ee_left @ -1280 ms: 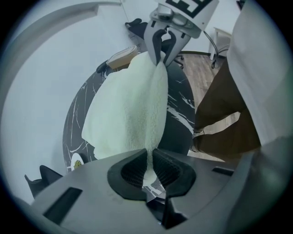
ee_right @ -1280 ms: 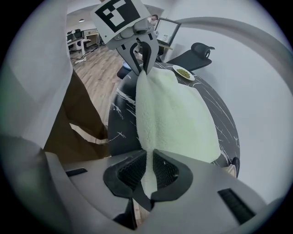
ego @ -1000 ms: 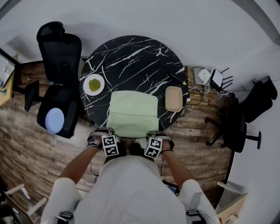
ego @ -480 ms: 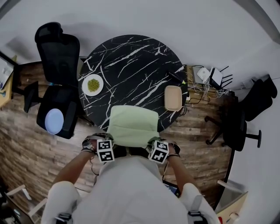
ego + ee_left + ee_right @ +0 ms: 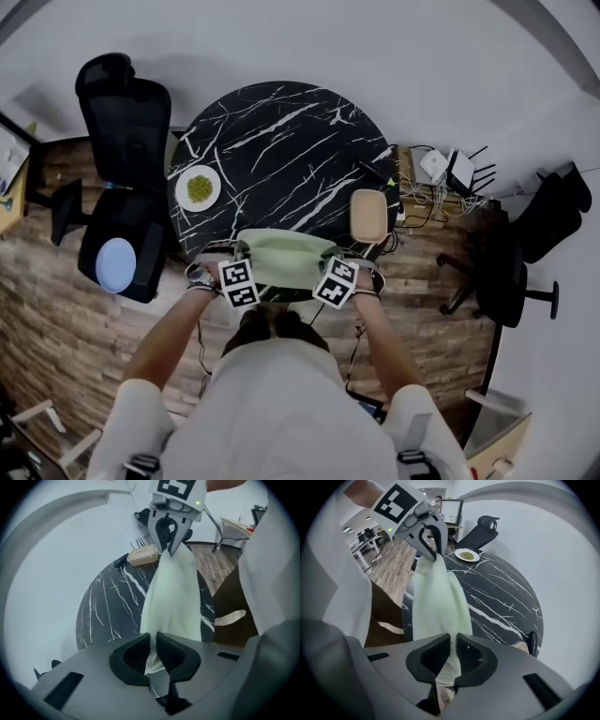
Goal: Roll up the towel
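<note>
A pale green towel point(image 5: 286, 260) hangs stretched between my two grippers above the near edge of the round black marble table point(image 5: 281, 141). My left gripper point(image 5: 234, 258) is shut on the towel's left corner point(image 5: 154, 653). My right gripper point(image 5: 336, 258) is shut on the towel's right corner point(image 5: 451, 656). In the left gripper view the cloth point(image 5: 171, 597) runs up to the right gripper point(image 5: 169, 541). From the right gripper view the towel point(image 5: 438, 602) leads to the left gripper point(image 5: 431, 543). The towel's lower part sags toward the table edge.
A white plate of green food point(image 5: 198, 187) sits at the table's left. A beige lidded box point(image 5: 369, 216) lies at the right edge. A black office chair point(image 5: 127, 169) stands on the left. Cables and routers point(image 5: 441, 173) crowd a stand on the right.
Both grippers moved forward and up from the table's near edge, lifting the towel's near corners. The towel, flat before, now hangs folded over between them and covers less of the table.
</note>
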`<action>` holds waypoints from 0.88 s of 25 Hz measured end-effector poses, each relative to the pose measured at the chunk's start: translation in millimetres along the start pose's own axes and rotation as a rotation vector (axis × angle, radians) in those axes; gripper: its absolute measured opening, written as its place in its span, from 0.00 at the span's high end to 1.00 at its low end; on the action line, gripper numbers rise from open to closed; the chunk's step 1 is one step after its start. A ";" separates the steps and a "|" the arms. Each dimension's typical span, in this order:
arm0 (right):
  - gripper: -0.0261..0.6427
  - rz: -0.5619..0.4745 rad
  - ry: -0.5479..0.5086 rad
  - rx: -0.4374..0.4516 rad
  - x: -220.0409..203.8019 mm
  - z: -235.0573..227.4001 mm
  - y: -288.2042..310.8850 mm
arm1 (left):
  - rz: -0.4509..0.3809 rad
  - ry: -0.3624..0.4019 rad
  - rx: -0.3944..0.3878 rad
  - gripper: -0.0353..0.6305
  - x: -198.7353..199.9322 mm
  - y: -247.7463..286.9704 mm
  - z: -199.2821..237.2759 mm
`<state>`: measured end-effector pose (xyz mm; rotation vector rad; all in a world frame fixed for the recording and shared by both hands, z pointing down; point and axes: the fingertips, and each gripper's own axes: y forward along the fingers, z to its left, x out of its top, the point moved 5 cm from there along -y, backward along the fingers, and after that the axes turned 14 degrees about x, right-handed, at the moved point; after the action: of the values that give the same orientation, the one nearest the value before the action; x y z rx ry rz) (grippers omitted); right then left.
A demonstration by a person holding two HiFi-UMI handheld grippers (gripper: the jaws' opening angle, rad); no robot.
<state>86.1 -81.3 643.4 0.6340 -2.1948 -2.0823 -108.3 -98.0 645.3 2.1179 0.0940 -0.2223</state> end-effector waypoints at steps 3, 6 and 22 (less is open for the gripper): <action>0.83 -0.051 0.028 -0.176 0.5 -27.7 3.0 | 0.022 -0.049 0.095 0.82 -1.1 19.7 10.5; 0.78 -0.100 0.039 -0.313 -4.0 -34.2 -3.2 | 0.022 -0.127 0.148 0.71 -3.7 20.7 15.8; 0.96 -0.741 0.259 -0.402 20.2 -10.2 -115.0 | -0.410 -0.855 0.186 0.94 11.4 -82.6 79.4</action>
<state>100.4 -98.6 528.4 1.7332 -1.4480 -2.4357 -119.6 -121.8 533.2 1.9912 -0.0041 -1.3921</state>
